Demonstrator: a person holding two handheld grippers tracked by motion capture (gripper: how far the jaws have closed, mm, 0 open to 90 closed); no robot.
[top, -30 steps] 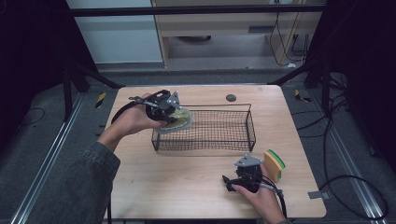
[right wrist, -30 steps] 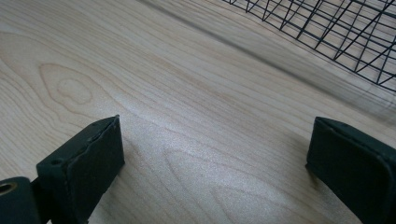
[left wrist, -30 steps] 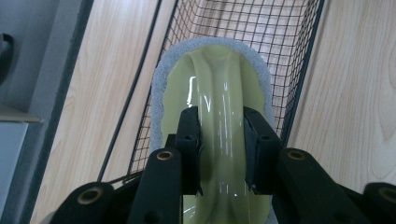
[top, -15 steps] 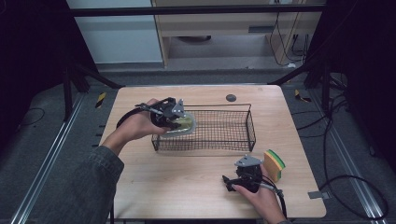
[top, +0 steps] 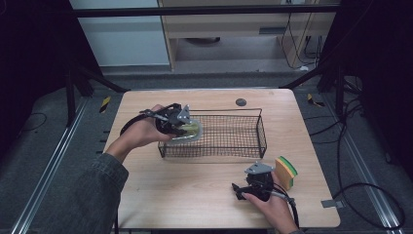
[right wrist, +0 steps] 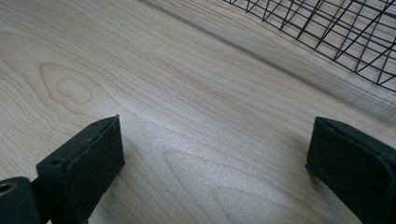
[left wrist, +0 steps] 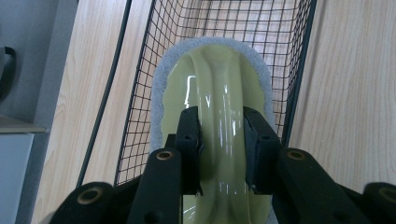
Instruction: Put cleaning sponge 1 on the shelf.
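My left gripper [top: 182,127] [left wrist: 219,121] is shut on a glossy yellow-green scrub pad [top: 191,130] [left wrist: 219,70] with a grey-white fuzzy rim. The pads squeeze its middle into a ridge. I hold it over the left end of the black wire basket [top: 229,146] [left wrist: 135,93], and its far edge reaches past the rim. My right gripper [top: 237,190] [right wrist: 215,140] rests low on the wooden table [right wrist: 140,70] near the front edge. Its jaws stand wide apart with bare wood between them. A yellow and green sponge [top: 285,171] stands just right of it.
The basket lies across the middle of the table [top: 185,195]. A small dark round disc [top: 240,102] lies behind it near the far edge. The left gripper's cable [top: 127,127] loops over the hand. Dark floor and metal rails surround the table.
My left hand has carried the scrub pad to the right, from beside the basket's left end to over its rim. The right hand has stayed still.
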